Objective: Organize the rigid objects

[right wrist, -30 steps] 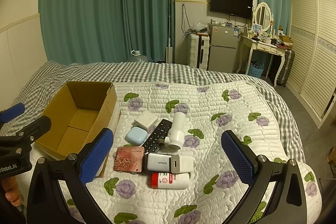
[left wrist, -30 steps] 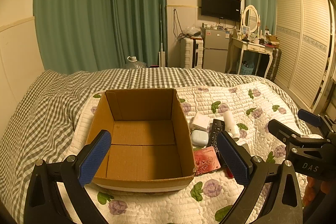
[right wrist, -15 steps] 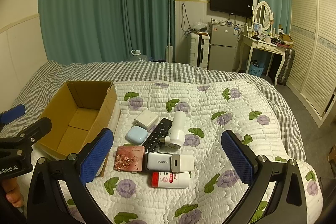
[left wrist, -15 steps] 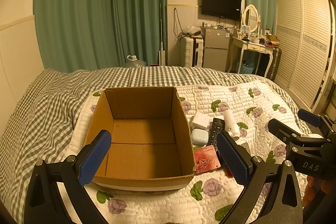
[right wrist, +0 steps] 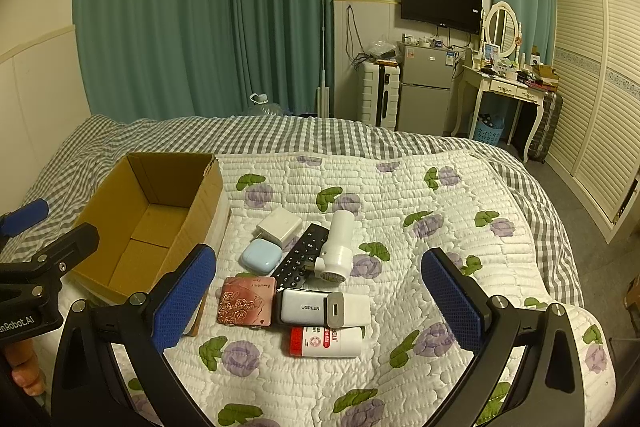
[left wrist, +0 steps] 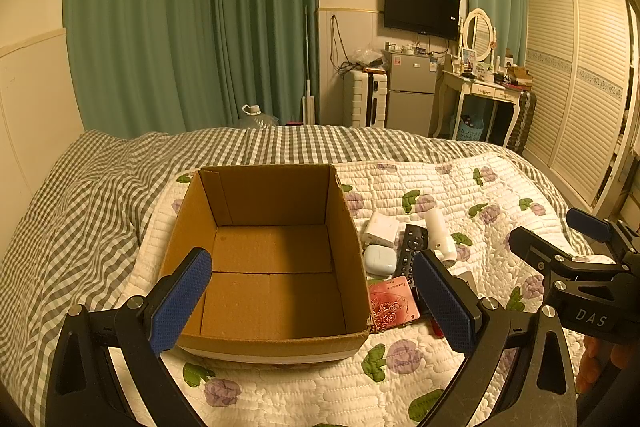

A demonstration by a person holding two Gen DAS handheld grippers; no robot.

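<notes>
Hovering with both claws spread wide and empty, I see my right claw (right wrist: 318,301) nearer the pile on the bed, the remote (right wrist: 301,255) lying ahead, lengthwise away, beside the box (right wrist: 108,223) at left.

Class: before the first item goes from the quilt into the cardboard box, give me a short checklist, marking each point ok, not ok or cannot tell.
1. Cardboard box open and nothing in it: ok.
2. Right gripper open, holding nothing: ok.
3. Left gripper open, holding nothing: ok.
4. Remote free to lift: not ok, white cylinder overlaps it.
5. Red-capped tube lying alone at the front: ok.
6. Item weights: cannot tell.
</notes>
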